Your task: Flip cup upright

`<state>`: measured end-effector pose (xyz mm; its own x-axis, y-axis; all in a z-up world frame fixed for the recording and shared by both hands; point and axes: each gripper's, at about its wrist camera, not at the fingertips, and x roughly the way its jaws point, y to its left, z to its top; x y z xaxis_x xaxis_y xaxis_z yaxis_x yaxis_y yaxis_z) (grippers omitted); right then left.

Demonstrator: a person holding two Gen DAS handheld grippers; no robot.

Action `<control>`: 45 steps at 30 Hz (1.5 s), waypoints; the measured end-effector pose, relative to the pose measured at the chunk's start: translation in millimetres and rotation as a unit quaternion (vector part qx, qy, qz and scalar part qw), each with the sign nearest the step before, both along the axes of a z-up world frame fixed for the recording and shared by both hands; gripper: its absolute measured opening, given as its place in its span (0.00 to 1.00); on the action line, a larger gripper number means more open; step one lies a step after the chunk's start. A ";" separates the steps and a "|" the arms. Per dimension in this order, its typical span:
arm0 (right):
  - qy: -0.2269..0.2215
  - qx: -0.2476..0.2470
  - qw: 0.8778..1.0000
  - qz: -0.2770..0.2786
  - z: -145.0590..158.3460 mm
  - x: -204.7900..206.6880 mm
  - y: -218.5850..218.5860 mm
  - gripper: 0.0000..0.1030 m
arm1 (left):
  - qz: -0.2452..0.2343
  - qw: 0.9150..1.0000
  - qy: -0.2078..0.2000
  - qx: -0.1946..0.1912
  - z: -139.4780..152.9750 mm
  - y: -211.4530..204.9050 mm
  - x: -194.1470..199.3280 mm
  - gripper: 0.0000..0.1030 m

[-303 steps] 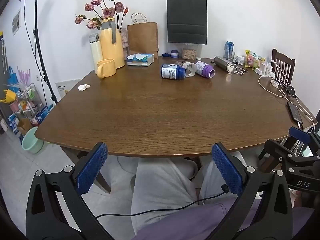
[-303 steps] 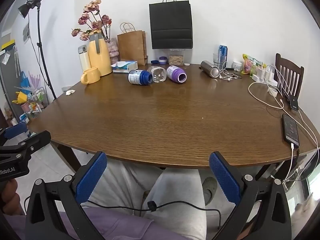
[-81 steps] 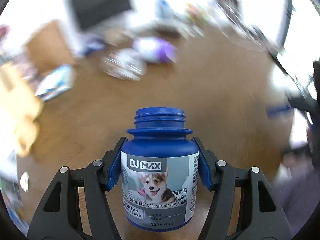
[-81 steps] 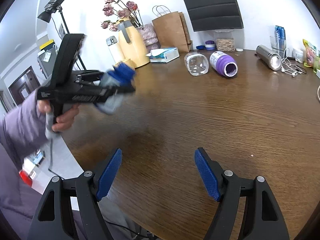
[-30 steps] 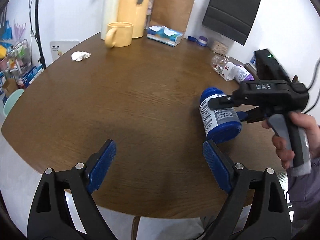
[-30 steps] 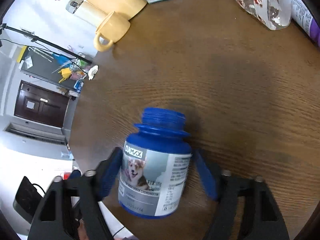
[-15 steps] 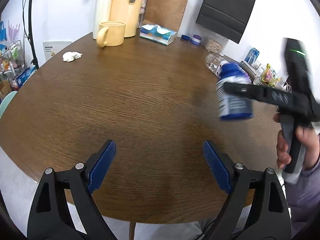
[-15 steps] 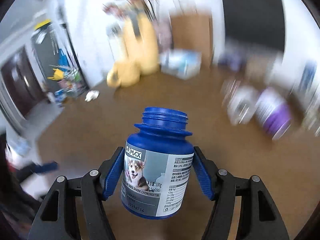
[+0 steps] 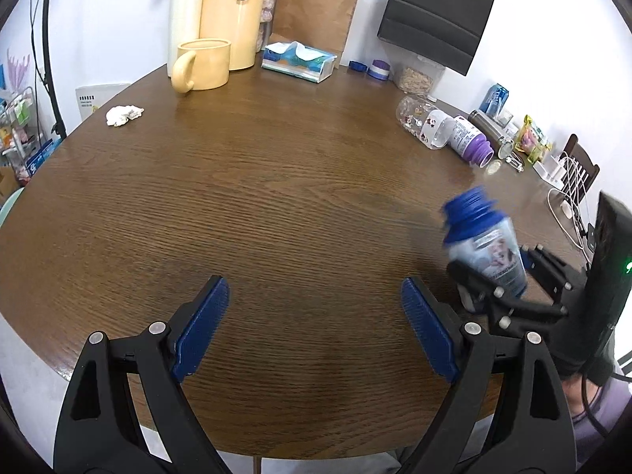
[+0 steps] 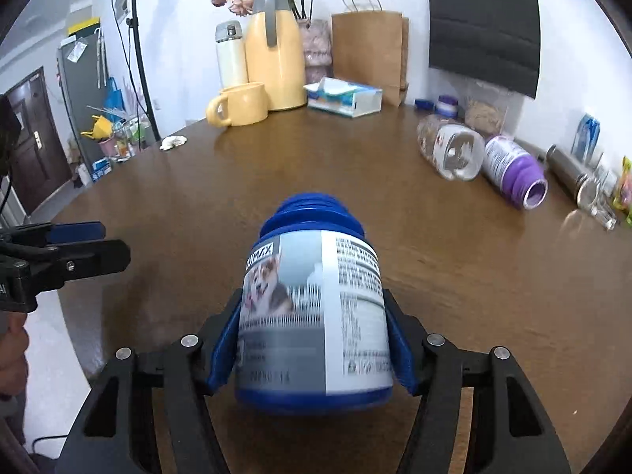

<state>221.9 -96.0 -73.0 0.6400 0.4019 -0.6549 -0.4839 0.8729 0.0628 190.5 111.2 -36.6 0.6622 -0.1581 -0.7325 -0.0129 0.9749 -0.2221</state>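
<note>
My right gripper (image 10: 312, 339) is shut on a blue open-necked jar (image 10: 312, 304) with a dog label, holding it by its sides. The jar is tilted, its neck leaning away from the camera, above the brown wooden table (image 10: 493, 276). In the left wrist view the jar (image 9: 482, 245) appears blurred at the right, neck up, just above the table, with the right gripper (image 9: 509, 296) around its lower half. My left gripper (image 9: 316, 324) is open and empty over the table's near edge, left of the jar.
A clear bottle (image 10: 450, 150) and a purple jar (image 10: 513, 170) lie on their sides at the far right. A yellow mug (image 9: 203, 64), yellow jug (image 9: 231, 12), tissue pack (image 9: 298, 61) and paper bags stand at the back. Cables (image 9: 568, 181) lie at the right edge.
The right gripper has lowered the jar toward the table and nearer the left gripper. The jar now tilts away from the right camera. The left gripper has stayed open and still.
</note>
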 end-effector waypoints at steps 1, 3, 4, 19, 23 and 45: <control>-0.003 0.001 1.000 -0.001 3.4 2.1 1.1 0.66 | -0.001 1.000 0.000 0.000 0.1 -0.7 -0.1 0.84; -0.002 0.002 1.000 0.002 3.9 2.7 2.9 0.66 | -0.003 1.000 0.000 0.000 0.4 -2.2 -0.3 0.84; -0.003 -0.002 1.000 0.002 4.2 3.7 4.4 0.66 | -0.005 1.000 0.000 0.000 0.3 -3.0 0.0 0.84; 0.058 0.134 0.989 -0.012 53.8 -10.6 -78.8 0.83 | -0.101 0.973 0.101 -0.179 7.4 -51.3 44.5 0.93; 0.055 0.144 0.987 -0.044 57.2 -19.5 -108.4 0.83 | -0.114 0.966 0.170 -0.159 -1.8 -94.4 80.6 0.93; 0.100 0.204 0.974 -0.028 41.1 9.2 -130.9 0.83 | -0.011 0.985 -0.138 0.107 6.5 -109.2 70.3 0.60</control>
